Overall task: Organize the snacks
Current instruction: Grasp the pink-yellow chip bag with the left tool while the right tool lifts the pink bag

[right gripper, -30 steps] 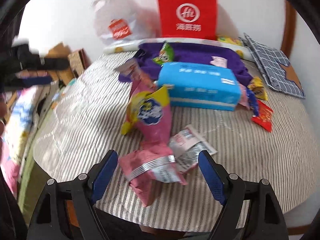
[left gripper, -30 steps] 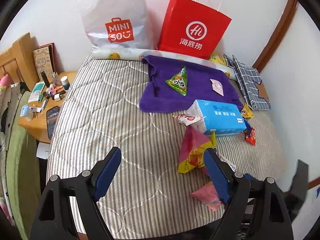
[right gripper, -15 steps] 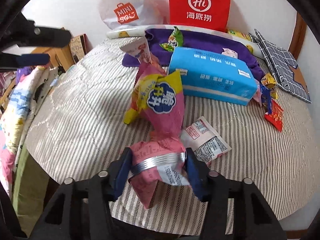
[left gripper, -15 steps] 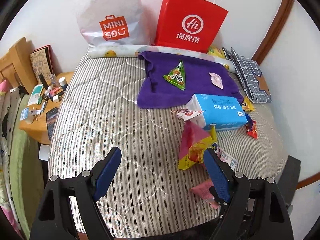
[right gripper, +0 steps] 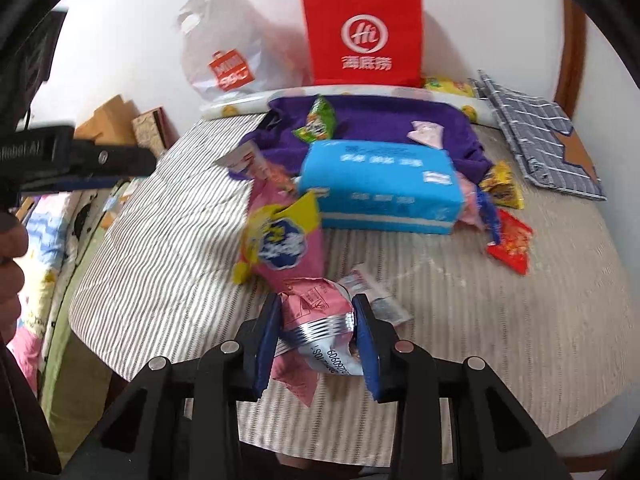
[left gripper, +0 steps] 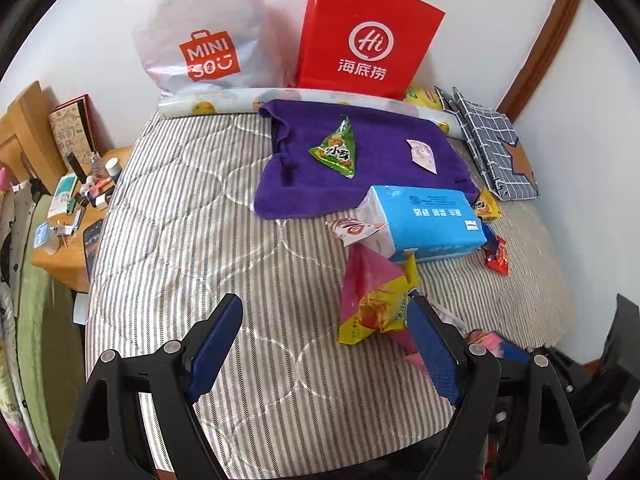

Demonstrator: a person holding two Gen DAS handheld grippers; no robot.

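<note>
Nearest, the right gripper [right gripper: 316, 330] is closing its blue pads on the crumpled end of a pink snack packet [right gripper: 316, 312], squeezed between them just above the striped mattress [right gripper: 168, 248]. The left gripper [left gripper: 326, 340] hangs with its jaws spread wide and nothing between them. Beyond lie a pink-and-yellow chip bag [right gripper: 280, 240], a blue tissue pack [right gripper: 380, 184], a purple towel [left gripper: 360, 168] with a green snack [left gripper: 338, 150] on it, and a red paper bag [left gripper: 366, 36] against the wall.
</note>
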